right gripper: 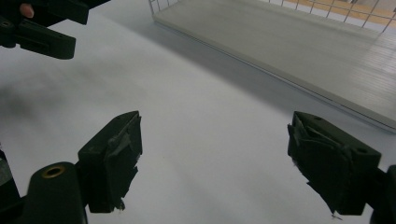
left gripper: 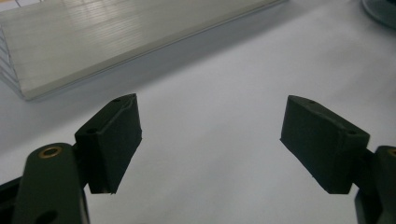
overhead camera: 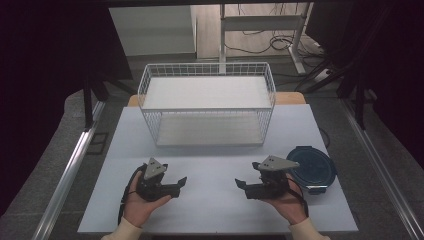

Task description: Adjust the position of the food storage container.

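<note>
My left gripper (overhead camera: 183, 180) rests on the white table (overhead camera: 210, 165) at the front left, held in a hand and pointing right; its jaws stand open with nothing between them (left gripper: 210, 140). My right gripper (overhead camera: 239, 183) lies at the front right, pointing left toward the other one, also open and empty (right gripper: 215, 163). The left gripper (right gripper: 44, 28) shows at the top left of the right gripper view. A white two-tier wire rack (overhead camera: 207, 102) stands at the back middle of the table; its lower shelf (left gripper: 116, 37) (right gripper: 299, 46) lies ahead of both grippers.
A dark blue round lidded container (overhead camera: 312, 167) sits just right of my right gripper; its edge (left gripper: 380, 9) shows in the left gripper view. Bare table lies between the grippers and in front of the rack. Metal rails run along both sides of the table.
</note>
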Tool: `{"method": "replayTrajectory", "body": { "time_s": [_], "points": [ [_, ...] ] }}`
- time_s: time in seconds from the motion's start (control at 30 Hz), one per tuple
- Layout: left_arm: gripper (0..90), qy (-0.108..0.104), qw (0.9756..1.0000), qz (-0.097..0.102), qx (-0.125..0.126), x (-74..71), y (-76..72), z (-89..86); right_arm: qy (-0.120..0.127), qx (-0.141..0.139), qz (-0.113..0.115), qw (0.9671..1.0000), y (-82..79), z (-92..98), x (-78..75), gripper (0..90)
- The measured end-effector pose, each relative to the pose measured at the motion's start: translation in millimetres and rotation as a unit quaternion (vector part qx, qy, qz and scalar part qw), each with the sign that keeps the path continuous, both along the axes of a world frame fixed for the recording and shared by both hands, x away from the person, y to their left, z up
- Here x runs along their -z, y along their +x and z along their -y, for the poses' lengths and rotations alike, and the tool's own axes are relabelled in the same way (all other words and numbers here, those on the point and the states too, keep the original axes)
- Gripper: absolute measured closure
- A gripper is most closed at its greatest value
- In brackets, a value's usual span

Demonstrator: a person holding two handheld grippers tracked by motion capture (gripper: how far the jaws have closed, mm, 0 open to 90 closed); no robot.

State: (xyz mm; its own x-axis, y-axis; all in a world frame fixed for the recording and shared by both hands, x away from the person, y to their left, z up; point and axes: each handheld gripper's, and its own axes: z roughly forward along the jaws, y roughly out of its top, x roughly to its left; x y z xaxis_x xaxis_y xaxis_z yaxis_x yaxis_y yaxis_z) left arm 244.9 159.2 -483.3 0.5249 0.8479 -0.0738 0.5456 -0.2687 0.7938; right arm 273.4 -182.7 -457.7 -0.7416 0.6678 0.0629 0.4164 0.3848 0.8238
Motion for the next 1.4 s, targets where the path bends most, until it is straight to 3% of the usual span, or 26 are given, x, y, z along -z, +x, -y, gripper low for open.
{"method": "replayTrajectory", "body": {
  "time_s": [0.17,0.3,0.4,0.67,0.93,1.1,1.4],
  "points": [
    [20.6,-0.003,0.9998,-0.021,0.002,-1.9,4.2,5.7,0.012,0.006,-0.001,0.9999,-1.0,7.9,-1.5,20.0],
    [20.8,-0.005,0.9997,-0.024,0.004,-4.8,9.2,11.8,0.015,0.009,0.004,0.9998,0.8,11.1,-4.9,20.9],
    [20.8,0.002,0.9996,-0.023,0.015,-4.6,12.6,19.8,0.02,0.014,-0.005,0.9997,5.0,16.2,-5.0,24.3],
    [20.7,0.027,0.9988,-0.03,0.028,5.0,3.5,21.7,0.009,0.008,-0.02,0.9997,11.2,13.0,-3.2,30.2],
    [20.8,0.019,0.9989,-0.03,0.03,1.7,-1.3,18.6,0.007,0.01,-0.013,0.9998,12.2,12.4,-17.2,34.6],
    [20.8,0.018,0.999,-0.031,0.027,1.8,-1.0,17.1,-0.007,0.024,-0.003,0.9997,15.8,18.8,-28.1,35.3],
    [20.6,0.014,0.999,-0.033,0.028,0.6,-0.6,16.4,0.0,0.078,0.004,0.997,26.2,56.1,-45.5,35.6]
  ]
}}
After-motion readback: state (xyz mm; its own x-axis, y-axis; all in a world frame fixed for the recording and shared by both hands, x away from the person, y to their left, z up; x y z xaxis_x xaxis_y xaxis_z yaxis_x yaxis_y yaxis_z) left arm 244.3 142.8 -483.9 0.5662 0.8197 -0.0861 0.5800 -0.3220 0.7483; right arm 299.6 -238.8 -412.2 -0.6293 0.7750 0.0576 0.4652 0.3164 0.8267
